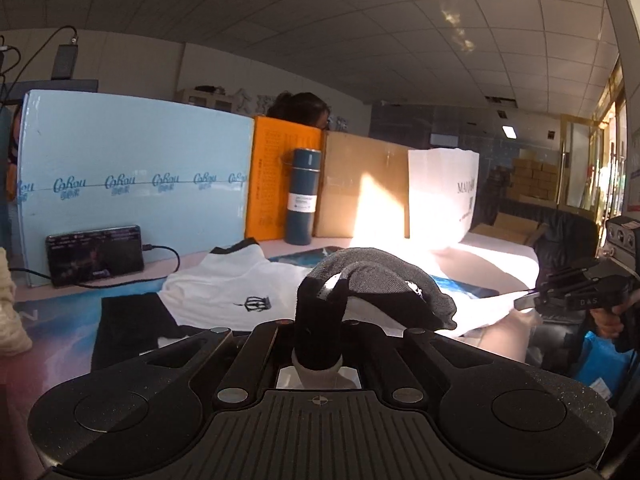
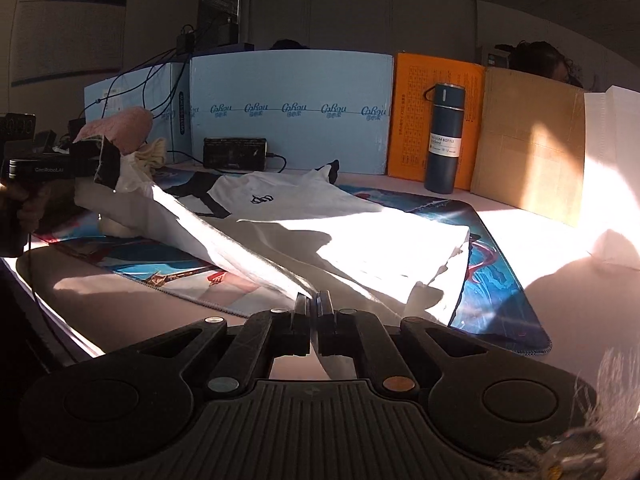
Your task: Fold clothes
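A white T-shirt (image 2: 320,204) with black sleeves, black collar and a small black chest logo lies on a blue printed mat (image 2: 492,280). My right gripper (image 2: 314,304) is shut on its white hem at the near edge, lifted off the mat. My left gripper (image 1: 320,320) is shut on a bunched dark and white fold of the same shirt (image 1: 380,280). The shirt's chest shows in the left wrist view (image 1: 224,284). Each gripper sees the other: the right one in the left wrist view (image 1: 532,300), the left one in the right wrist view (image 2: 100,164).
Blue (image 2: 288,104), orange (image 2: 436,120) and brown (image 2: 528,136) boxes line the back. A dark blue flask (image 2: 444,140) stands before them. A black device with a cable (image 2: 236,152) sits at the back left. Pink and cream clothes (image 2: 124,128) are piled left. A white bag (image 1: 440,196) stands right.
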A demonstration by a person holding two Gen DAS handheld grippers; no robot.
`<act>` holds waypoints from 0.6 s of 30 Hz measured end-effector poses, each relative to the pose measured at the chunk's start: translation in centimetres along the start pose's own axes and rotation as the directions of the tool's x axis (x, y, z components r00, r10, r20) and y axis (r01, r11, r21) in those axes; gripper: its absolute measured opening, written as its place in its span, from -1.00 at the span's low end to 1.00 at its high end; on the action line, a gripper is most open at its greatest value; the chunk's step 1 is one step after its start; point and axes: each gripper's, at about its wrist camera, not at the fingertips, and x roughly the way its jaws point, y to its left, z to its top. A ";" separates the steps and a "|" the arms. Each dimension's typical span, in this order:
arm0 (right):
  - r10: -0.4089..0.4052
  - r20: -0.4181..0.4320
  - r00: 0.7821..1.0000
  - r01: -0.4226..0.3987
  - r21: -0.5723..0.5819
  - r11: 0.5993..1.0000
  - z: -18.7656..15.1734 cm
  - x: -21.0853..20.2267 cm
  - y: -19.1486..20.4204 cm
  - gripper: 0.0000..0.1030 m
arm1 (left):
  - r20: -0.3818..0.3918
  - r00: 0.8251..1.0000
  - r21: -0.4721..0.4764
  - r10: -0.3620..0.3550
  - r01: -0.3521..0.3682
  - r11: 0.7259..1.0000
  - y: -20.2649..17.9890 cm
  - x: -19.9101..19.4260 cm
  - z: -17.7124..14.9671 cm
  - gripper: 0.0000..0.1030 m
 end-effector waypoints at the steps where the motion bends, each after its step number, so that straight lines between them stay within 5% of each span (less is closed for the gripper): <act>1: 0.010 0.005 1.000 -0.010 0.000 1.000 0.6 0.4 -0.5 -0.94 | -0.024 1.000 0.008 0.005 -0.005 1.000 0.2 1.1 0.5 -0.97; 12: 0.053 -0.076 0.996 -0.049 0.051 0.997 2.0 5.3 -5.8 -0.91 | -0.254 0.966 0.040 0.040 -0.031 0.999 2.4 10.0 1.1 -0.82; 13: 0.030 -0.080 0.996 -0.025 0.069 0.997 1.8 5.5 -6.2 -0.81 | -0.280 0.959 0.041 0.044 -0.034 0.999 2.7 10.7 1.0 -0.73; 16: -0.072 -0.097 0.993 0.083 0.115 0.990 1.2 5.8 -7.5 -0.40 | -0.310 0.946 0.031 0.096 -0.091 0.995 3.9 11.7 0.9 0.01; 18: -0.137 -0.100 0.986 0.150 0.148 0.978 0.8 5.5 -8.1 -0.38 | -0.303 0.945 0.011 0.123 -0.126 0.992 5.1 11.7 1.2 0.35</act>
